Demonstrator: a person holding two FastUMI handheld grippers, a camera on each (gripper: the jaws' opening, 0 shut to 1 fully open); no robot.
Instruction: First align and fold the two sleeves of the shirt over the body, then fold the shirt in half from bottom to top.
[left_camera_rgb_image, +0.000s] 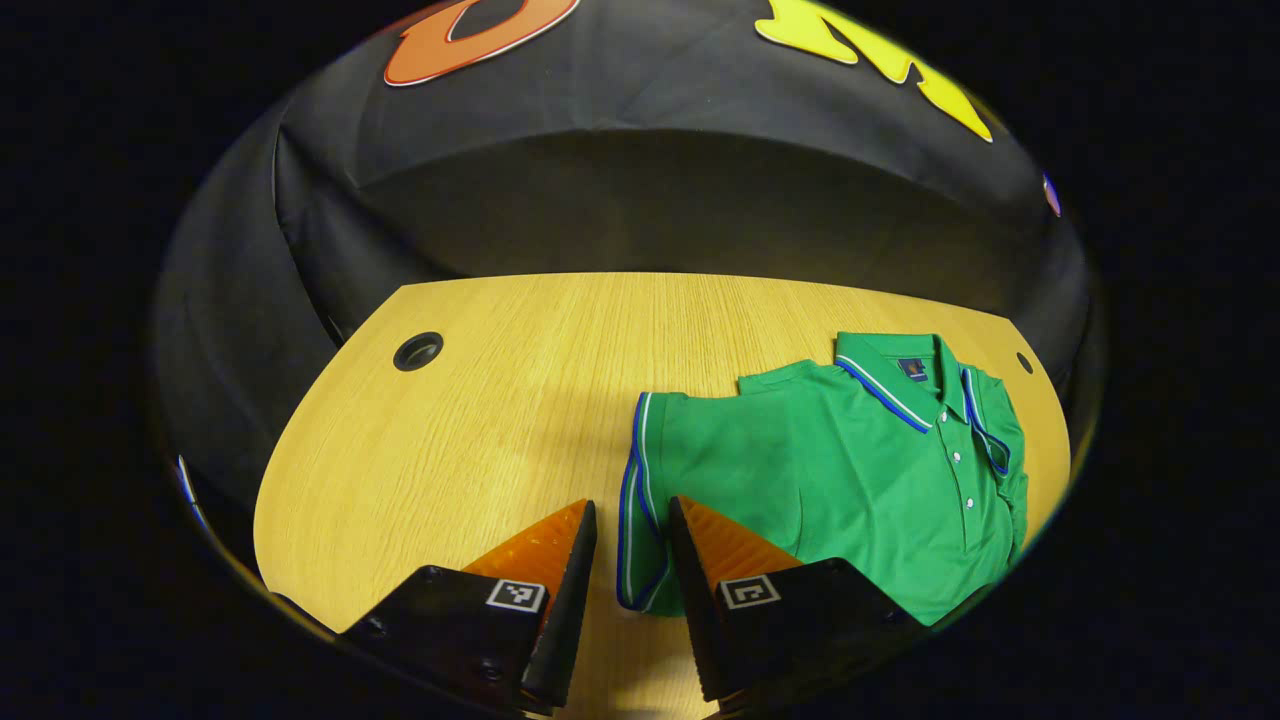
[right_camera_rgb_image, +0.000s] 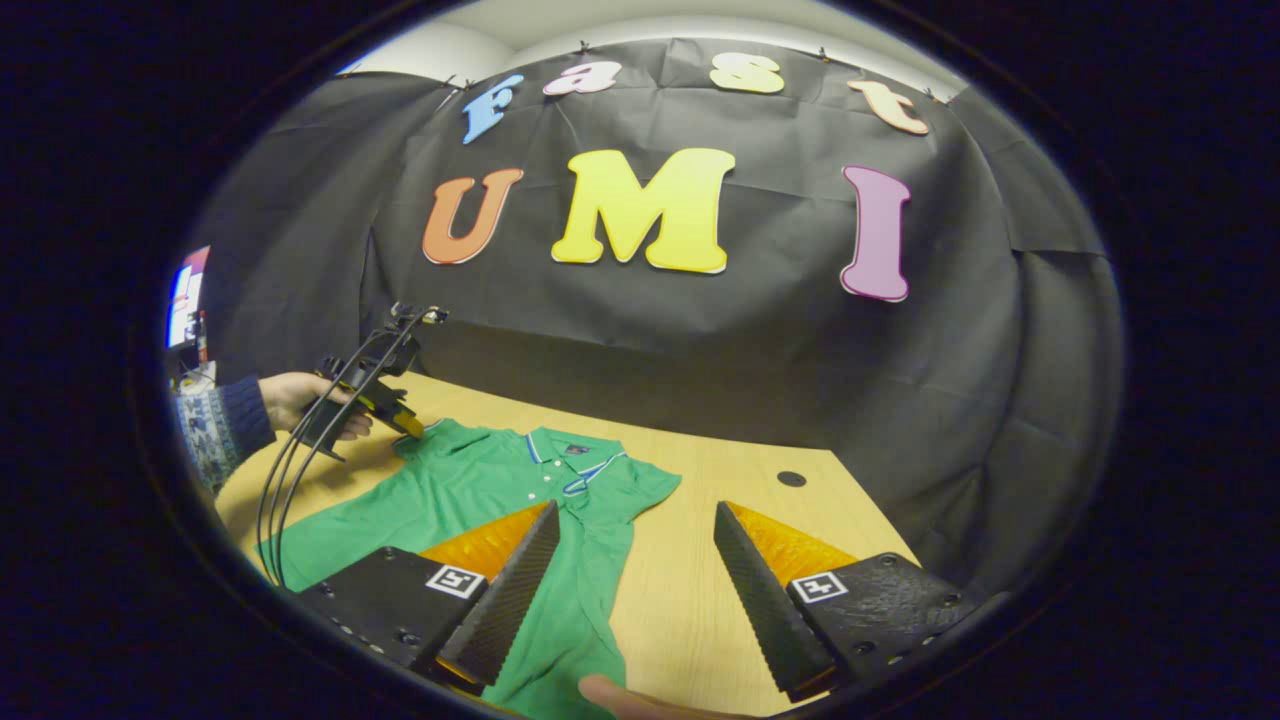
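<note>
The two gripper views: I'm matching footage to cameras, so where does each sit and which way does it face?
Left gripper view: rides the left gripper, low over the wooden table, facing the green polo shirt's striped sleeve; own fingers open.
Right gripper view: rides the right gripper, higher, facing the shirt and booth wall; shows the left gripper and the hand holding it.
Shared: shirt and table.
</note>
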